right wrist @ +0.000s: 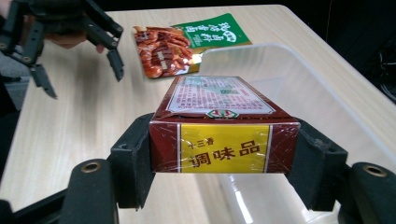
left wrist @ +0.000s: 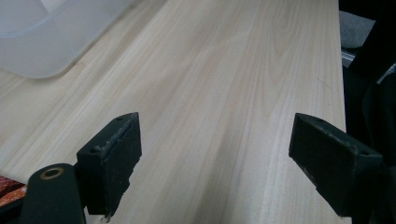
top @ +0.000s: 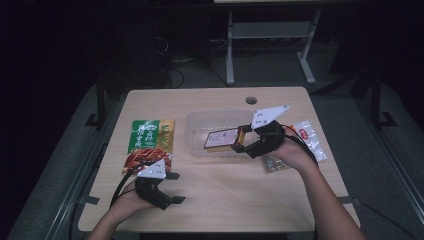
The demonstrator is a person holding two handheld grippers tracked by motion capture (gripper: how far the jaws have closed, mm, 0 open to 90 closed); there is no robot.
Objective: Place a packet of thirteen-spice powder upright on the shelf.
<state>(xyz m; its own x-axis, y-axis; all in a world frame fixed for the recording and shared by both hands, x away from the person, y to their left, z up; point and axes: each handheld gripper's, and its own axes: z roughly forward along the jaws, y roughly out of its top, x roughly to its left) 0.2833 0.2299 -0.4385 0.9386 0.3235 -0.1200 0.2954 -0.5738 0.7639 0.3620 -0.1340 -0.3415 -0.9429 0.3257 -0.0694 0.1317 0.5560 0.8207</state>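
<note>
Boxed seasoning (right wrist: 224, 123) over clear tub (right wrist: 299, 74)

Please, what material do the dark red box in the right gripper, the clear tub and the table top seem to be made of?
The dark red box looks like printed cardboard under glossy film: sharp edges, fine wrinkles and glare on its yellow end. The clear tub seems thin translucent plastic: the table shows through its milky walls. The table top looks like pale wood or wood-pattern laminate, matte, with straight grain lines; which one cannot be told.

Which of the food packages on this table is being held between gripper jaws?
The dark red seasoning box with a yellow label: the right gripper clamps it over the clear tub. The green pouch and clear packet lie flat, untouched.
</note>
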